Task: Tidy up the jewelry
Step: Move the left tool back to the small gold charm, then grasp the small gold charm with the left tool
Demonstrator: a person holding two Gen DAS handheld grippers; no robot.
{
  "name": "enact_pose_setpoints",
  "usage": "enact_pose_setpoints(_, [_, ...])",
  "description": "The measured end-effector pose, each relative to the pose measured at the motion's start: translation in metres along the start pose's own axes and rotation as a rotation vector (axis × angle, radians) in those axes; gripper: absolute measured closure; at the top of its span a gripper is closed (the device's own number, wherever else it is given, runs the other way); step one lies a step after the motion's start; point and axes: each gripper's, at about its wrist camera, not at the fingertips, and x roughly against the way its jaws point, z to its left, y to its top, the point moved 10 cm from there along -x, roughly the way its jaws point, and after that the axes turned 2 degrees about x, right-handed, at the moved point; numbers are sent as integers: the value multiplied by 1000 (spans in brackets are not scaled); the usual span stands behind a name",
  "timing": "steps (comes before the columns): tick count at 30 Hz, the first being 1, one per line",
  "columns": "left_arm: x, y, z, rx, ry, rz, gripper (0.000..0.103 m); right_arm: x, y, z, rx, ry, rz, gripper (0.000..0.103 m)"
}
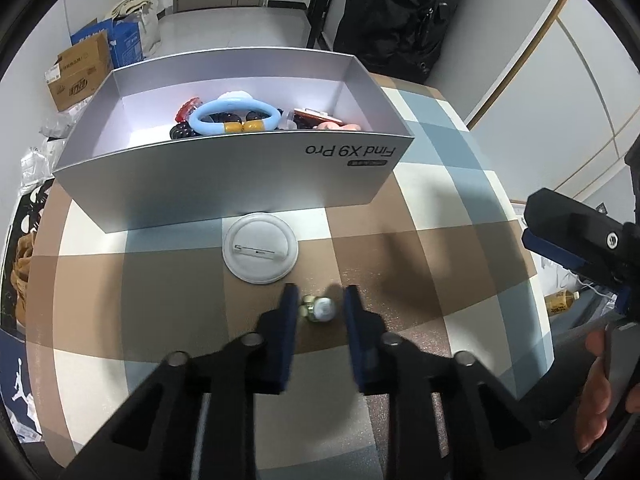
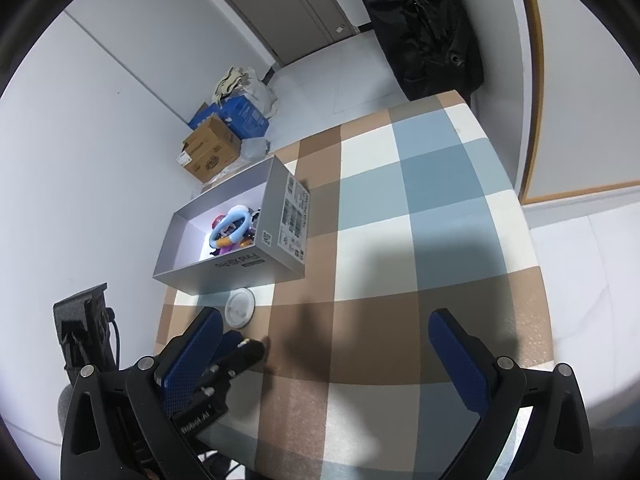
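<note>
Left gripper (image 1: 318,300) jaws flank a small pearl trinket (image 1: 320,309) on the checked worktop (image 1: 440,240), not yet pressing it; right gripper (image 2: 324,334) gapes wide, empty.

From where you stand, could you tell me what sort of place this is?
Probably a spare room at home or a small office: a table under a checked cloth, cardboard boxes piled on the floor by the wall, and a black bag beyond the table.
</note>
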Motion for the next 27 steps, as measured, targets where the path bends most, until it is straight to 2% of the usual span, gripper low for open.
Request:
enact_pose_setpoints(7, [0, -2, -5, -62, 48, -1, 91, 2, 1, 2, -6, 11, -3, 0])
enact_pose_setpoints(11, [2, -2, -2, -22, 17, 11, 92, 2, 1, 1, 5, -3, -5, 0])
enact_pose_setpoints(17, [14, 1, 4, 2, 2, -19, 94, -4, 0, -3, -12, -17, 9, 0])
enact_pose_setpoints(22, [31, 7, 14, 45, -39, -50, 94, -15, -4, 3, 23, -43, 30, 0])
enact_pose_setpoints(27, [40, 13, 28, 114, -44, -65, 94, -31, -11, 14, 69, -50, 63, 0])
